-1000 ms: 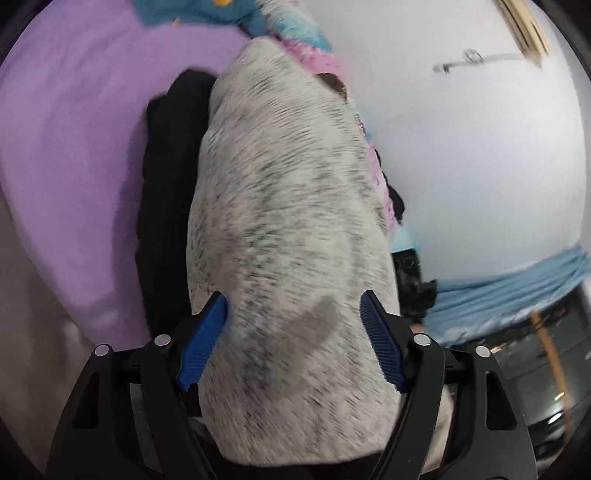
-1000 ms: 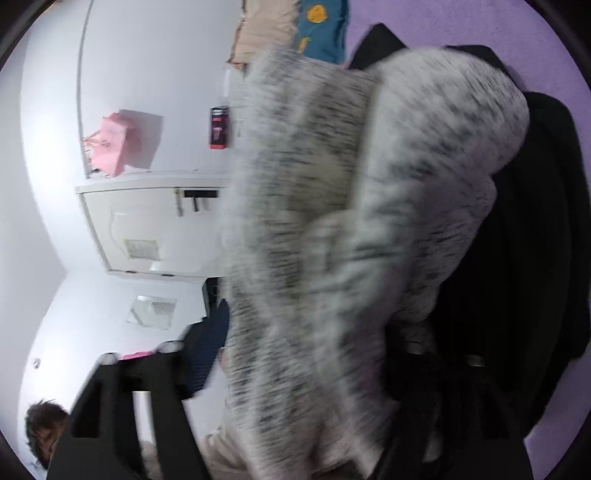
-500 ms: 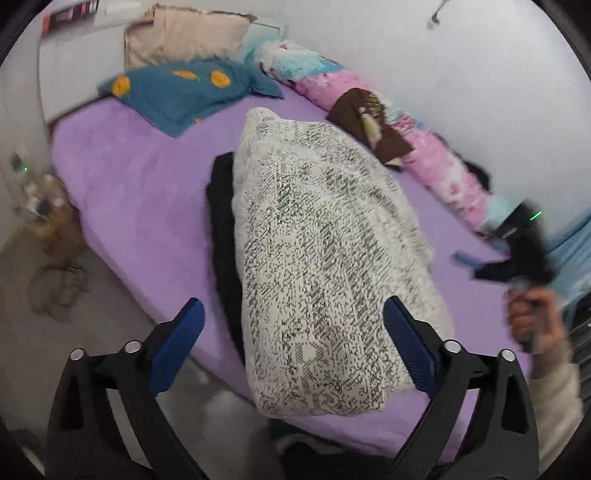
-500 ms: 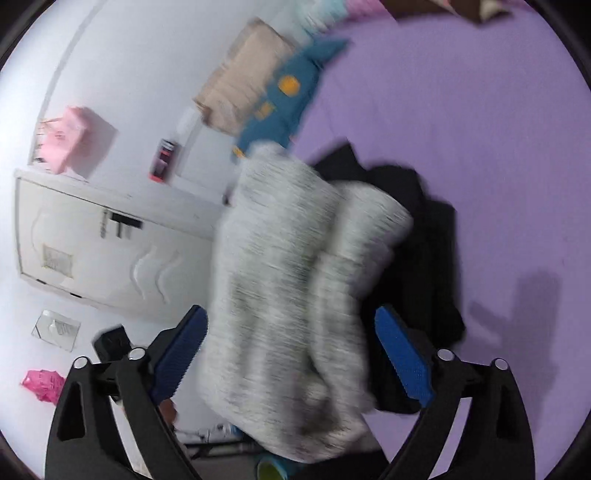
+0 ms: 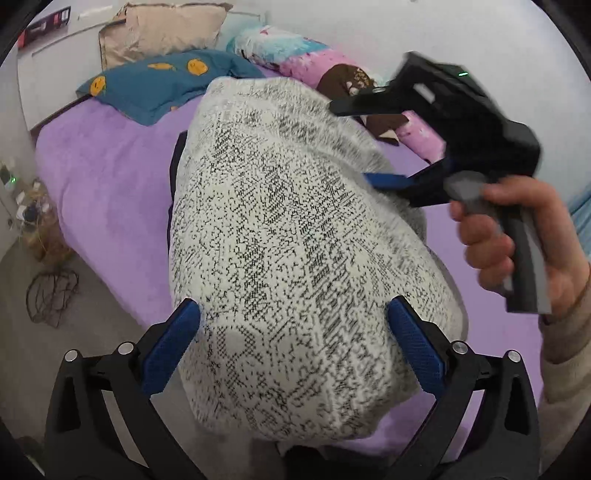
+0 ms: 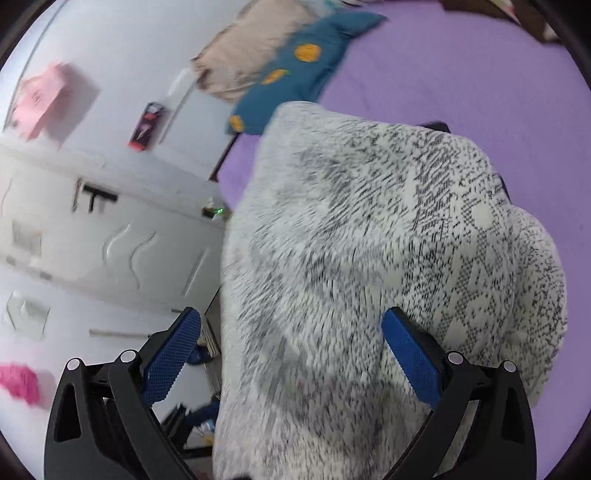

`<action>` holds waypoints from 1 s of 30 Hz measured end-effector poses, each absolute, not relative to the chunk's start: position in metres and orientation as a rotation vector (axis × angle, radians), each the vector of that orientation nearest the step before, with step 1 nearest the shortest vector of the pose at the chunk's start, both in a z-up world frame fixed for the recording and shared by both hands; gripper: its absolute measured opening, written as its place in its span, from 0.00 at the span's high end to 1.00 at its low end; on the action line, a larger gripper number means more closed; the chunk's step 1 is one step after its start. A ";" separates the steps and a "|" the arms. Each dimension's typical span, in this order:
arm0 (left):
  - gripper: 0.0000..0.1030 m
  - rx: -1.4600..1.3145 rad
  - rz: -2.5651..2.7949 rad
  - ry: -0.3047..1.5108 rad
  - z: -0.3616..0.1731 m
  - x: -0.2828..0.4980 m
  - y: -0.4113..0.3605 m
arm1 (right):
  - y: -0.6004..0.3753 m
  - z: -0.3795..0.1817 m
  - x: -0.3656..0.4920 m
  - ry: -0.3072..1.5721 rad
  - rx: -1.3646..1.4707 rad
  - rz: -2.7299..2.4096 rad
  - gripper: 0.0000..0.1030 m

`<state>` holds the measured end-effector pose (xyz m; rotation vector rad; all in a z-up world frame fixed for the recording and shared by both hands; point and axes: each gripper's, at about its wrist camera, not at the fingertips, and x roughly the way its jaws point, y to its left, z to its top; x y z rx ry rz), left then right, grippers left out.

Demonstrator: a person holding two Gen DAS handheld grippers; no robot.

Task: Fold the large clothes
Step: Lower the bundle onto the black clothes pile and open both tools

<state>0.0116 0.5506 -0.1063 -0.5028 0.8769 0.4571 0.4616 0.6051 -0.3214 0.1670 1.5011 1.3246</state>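
A folded black-and-white speckled knit garment (image 5: pixel 288 258) lies in a thick bundle on the purple bed (image 5: pixel 110 177), on top of a black garment (image 5: pixel 176 158) whose edge shows at its left. My left gripper (image 5: pixel 295 343) is open, its blue pads wide apart on either side of the bundle's near end. My right gripper (image 6: pixel 291 350) is open too, with the knit garment (image 6: pixel 369 277) filling the space between its pads. In the left wrist view the right gripper (image 5: pixel 373 144) reaches over the bundle's far right side, held by a hand.
A teal pillow (image 5: pixel 162 85), a tan pillow (image 5: pixel 162 33) and a pink-and-blue rolled blanket (image 5: pixel 314 59) lie at the bed's head. A white door (image 6: pixel 92 236) and grey floor with a cable tangle (image 5: pixel 51 291) are to the left.
Both grippers have opened and pulled back from the knit bundle, which now rests on the bed. The right gripper has then come back over the bundle's far side.
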 end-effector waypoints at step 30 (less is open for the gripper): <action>0.06 -0.415 0.624 0.789 -0.010 -0.083 0.475 | 0.411 -0.157 0.297 1.111 -0.195 1.335 0.06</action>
